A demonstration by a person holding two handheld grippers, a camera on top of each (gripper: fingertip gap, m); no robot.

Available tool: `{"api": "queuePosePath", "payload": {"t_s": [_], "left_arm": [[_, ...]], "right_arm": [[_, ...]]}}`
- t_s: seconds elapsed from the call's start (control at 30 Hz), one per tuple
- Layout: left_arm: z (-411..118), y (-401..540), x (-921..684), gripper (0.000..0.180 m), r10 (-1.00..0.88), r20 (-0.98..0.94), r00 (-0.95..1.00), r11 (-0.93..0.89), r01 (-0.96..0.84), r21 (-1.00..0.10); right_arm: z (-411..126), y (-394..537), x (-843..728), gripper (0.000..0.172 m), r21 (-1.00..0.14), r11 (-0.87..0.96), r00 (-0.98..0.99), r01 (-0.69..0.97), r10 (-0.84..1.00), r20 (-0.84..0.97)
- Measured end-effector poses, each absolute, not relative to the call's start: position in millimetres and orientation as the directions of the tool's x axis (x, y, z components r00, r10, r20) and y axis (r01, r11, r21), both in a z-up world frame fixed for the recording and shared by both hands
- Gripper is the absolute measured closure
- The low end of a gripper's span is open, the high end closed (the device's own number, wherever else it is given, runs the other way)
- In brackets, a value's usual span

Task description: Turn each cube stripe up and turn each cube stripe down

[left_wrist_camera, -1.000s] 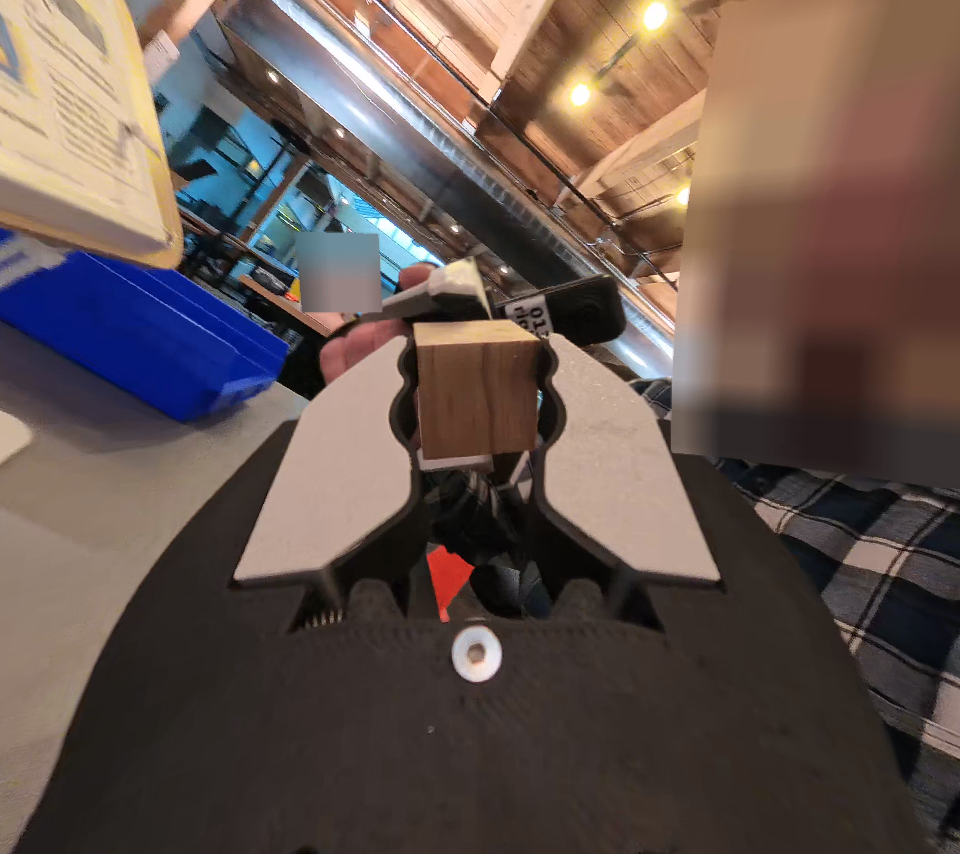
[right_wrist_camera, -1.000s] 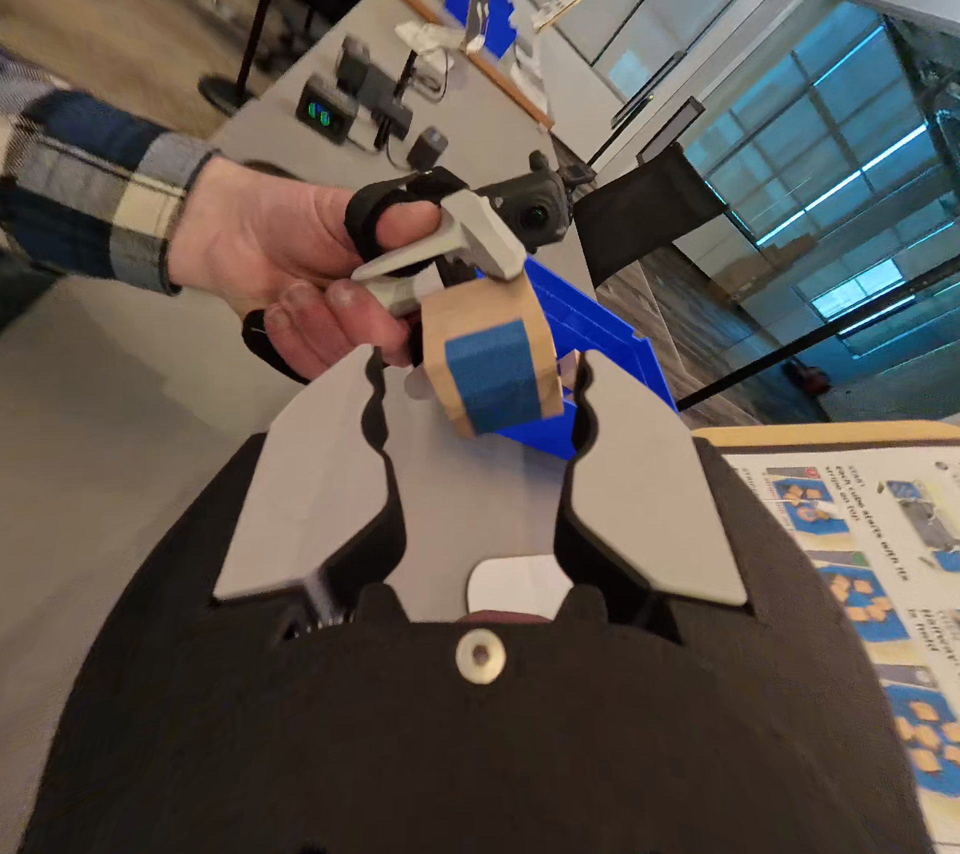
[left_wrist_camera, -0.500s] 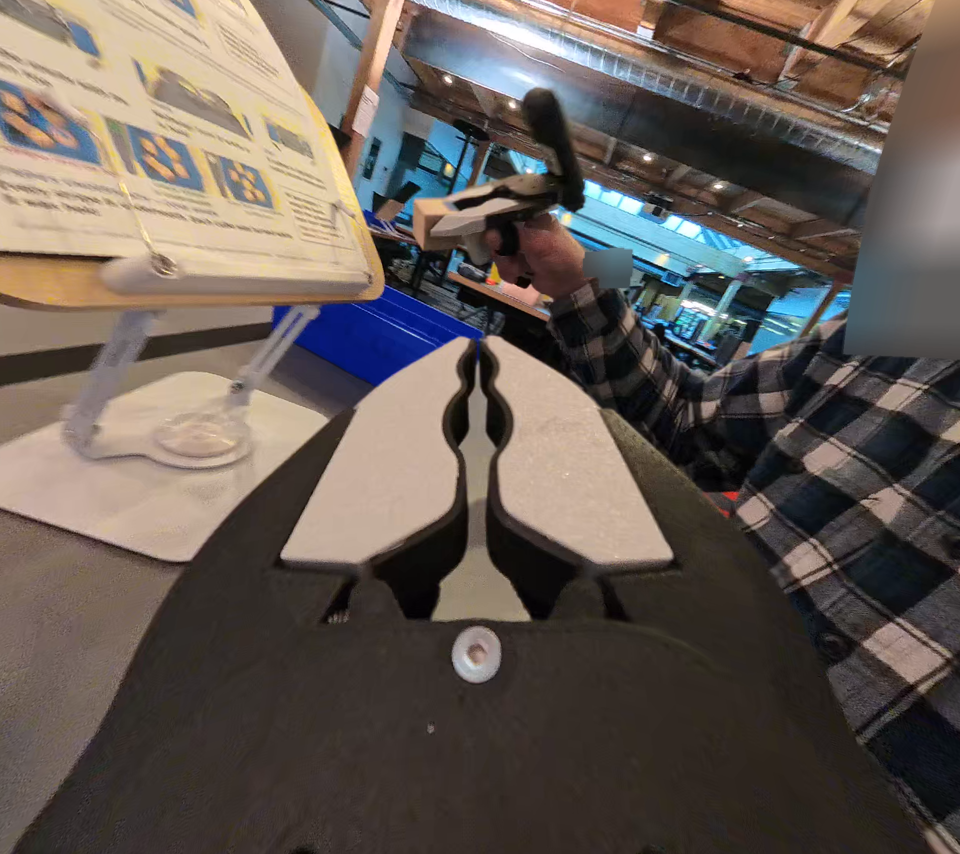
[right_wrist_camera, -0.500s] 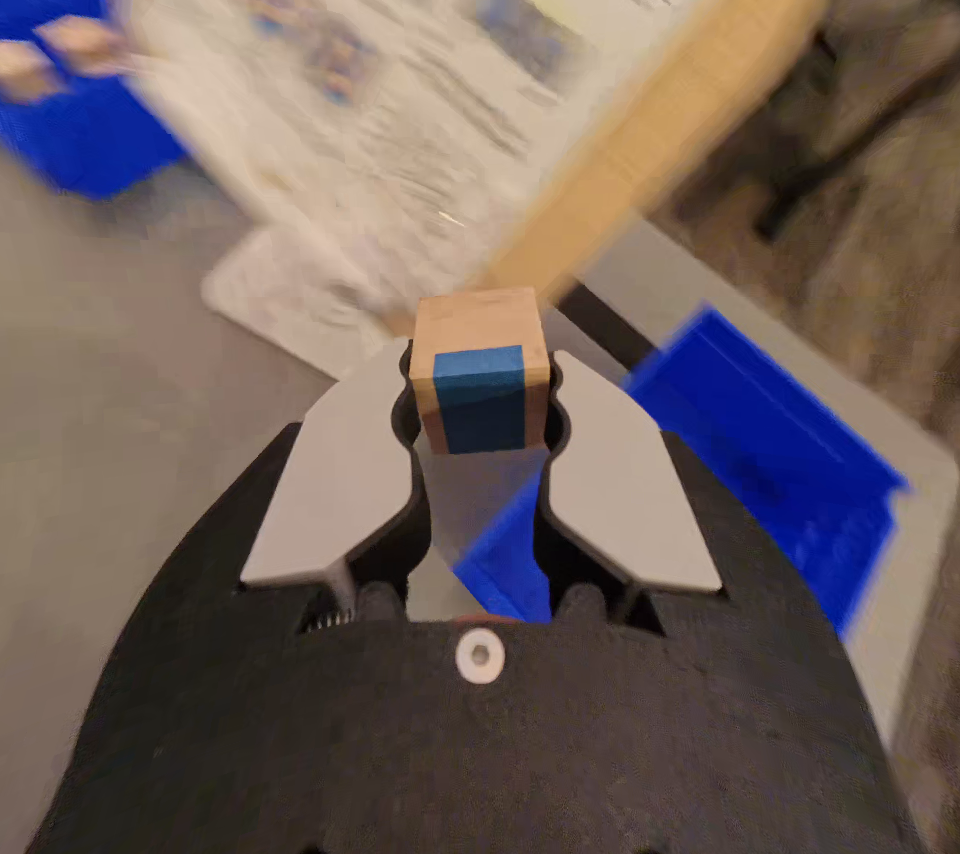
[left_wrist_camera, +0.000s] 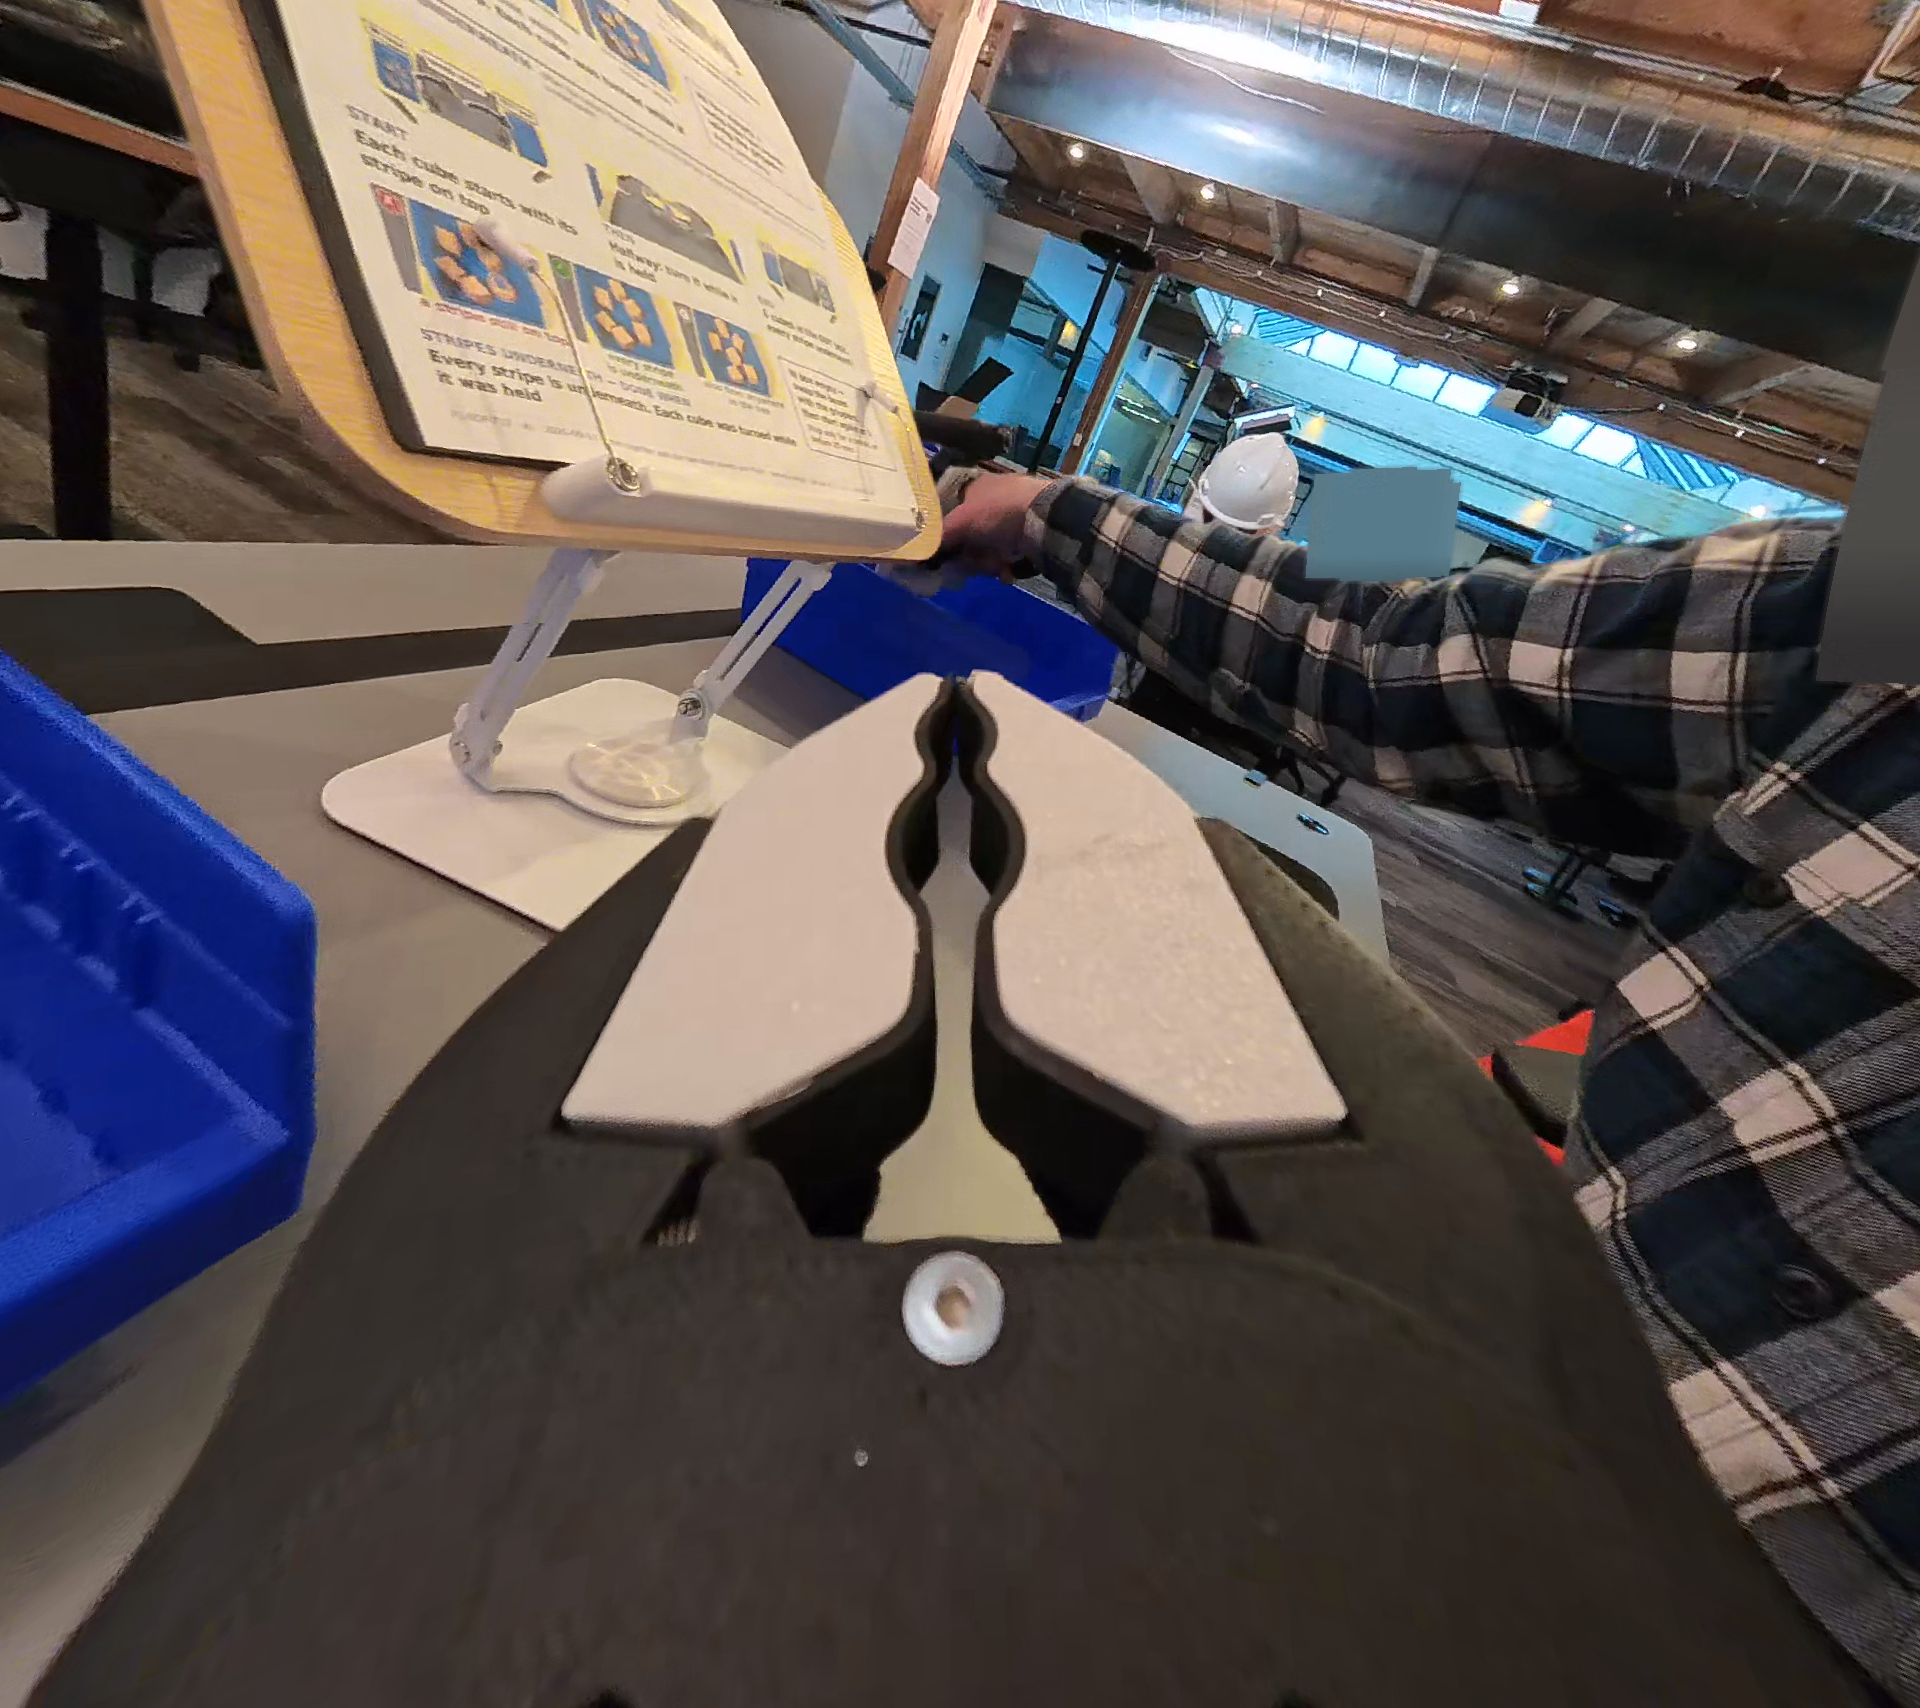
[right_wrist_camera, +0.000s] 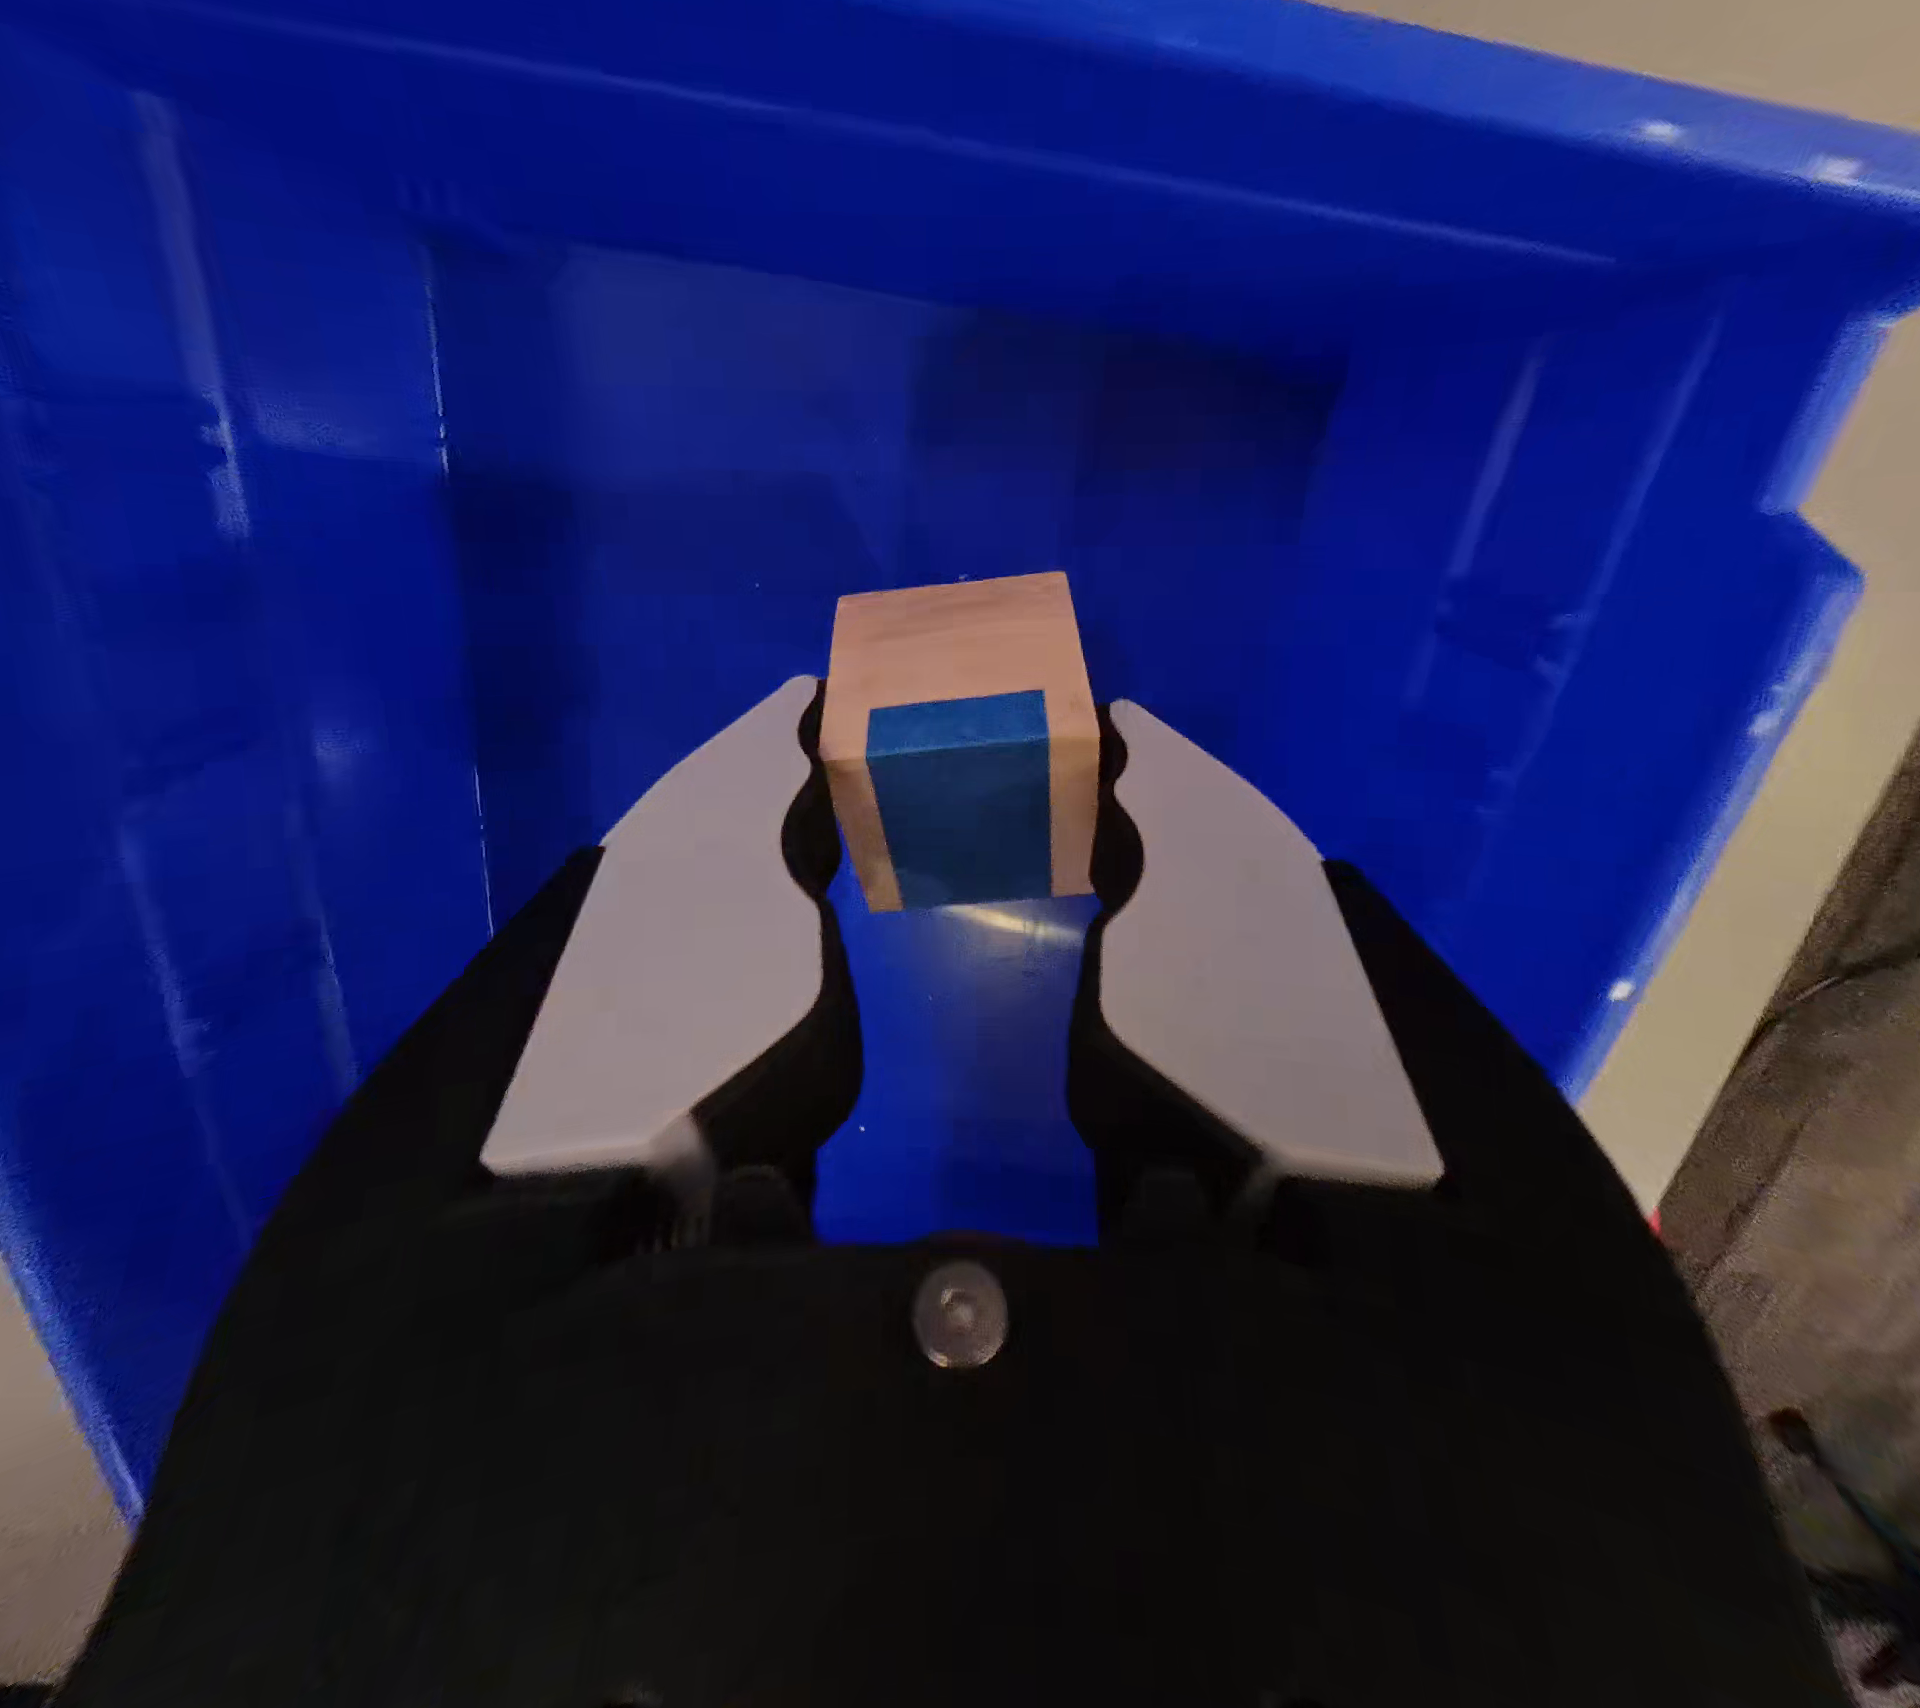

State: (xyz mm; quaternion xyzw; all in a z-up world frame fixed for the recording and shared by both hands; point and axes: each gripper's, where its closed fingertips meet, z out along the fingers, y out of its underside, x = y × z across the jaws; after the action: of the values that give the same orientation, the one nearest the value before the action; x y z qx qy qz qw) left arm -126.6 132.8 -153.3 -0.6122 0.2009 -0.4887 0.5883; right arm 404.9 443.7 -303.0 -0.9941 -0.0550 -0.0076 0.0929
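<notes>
In the right wrist view my right gripper [right_wrist_camera: 961, 723] is shut on a wooden cube [right_wrist_camera: 956, 640]. Both pads press its sides. The cube's blue stripe [right_wrist_camera: 961, 791] faces the camera. I hold the cube above the inside of a blue bin [right_wrist_camera: 727, 411]. In the left wrist view my left gripper [left_wrist_camera: 954, 694] is shut with nothing between its fingers, above the grey table [left_wrist_camera: 416, 931]. The hand [left_wrist_camera: 987, 510] holding the right gripper reaches over the far blue bin [left_wrist_camera: 935, 645]. The instruction board hides that gripper and the cube there.
An instruction board [left_wrist_camera: 520, 152] stands on a white stand [left_wrist_camera: 540, 785] just ahead of my left gripper. A second blue bin [left_wrist_camera: 125, 983] sits at the left. A plaid sleeve [left_wrist_camera: 1455, 661] crosses the right side. The table edge shows at the right of the right wrist view [right_wrist_camera: 1849, 827].
A second ago my left gripper held the cube and the right stood open around it. The right closed on it, the left let go and shut on air, and the right carried it over the bin.
</notes>
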Motion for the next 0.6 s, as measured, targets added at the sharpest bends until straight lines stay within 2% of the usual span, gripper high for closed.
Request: {"api": "queuePosePath", "payload": {"t_s": [0.1,0.27,0.33,0.4,0.47,0.6], "left_arm": [[-154.1,134.1,-132.4,0.180,-0.815,0.366,0.449,-0.226,0.335,-0.915],[-154.6,135.0,-134.9,0.177,-0.810,0.353,0.468,-0.219,0.318,-0.922],[-155.5,136.8,-137.5,0.171,-0.798,0.347,0.493,-0.216,0.303,-0.928],[-154.6,139.4,-143.7,0.163,-0.778,0.338,0.530,-0.210,0.287,-0.935],[-153.3,142.5,-153.5,0.157,-0.753,0.310,0.581,-0.203,0.243,-0.949],[-152.0,160.0,-193.4,0.142,-0.639,0.208,0.740,-0.194,0.107,-0.975]], "right_arm": [[-317.8,446.9,416.0,0.124,-0.127,-0.988,0.994,0.089,0.080,0.075],[-334.8,450.3,425.9,0.123,-0.100,-0.994,0.995,0.045,0.035,0.093],[-335.5,450.5,425.8,0.103,-0.096,-0.995,0.996,0.035,0.026,0.088],[-325.3,455.7,424.9,0.095,-0.140,-0.989,0.995,0.043,0.029,0.097],[-303.9,460.5,420.0,0.094,-0.208,-0.974,0.990,0.090,0.066,0.122],[-239.8,455.2,386.3,0.102,-0.411,-0.877,0.966,0.248,0.189,0.179]]}}
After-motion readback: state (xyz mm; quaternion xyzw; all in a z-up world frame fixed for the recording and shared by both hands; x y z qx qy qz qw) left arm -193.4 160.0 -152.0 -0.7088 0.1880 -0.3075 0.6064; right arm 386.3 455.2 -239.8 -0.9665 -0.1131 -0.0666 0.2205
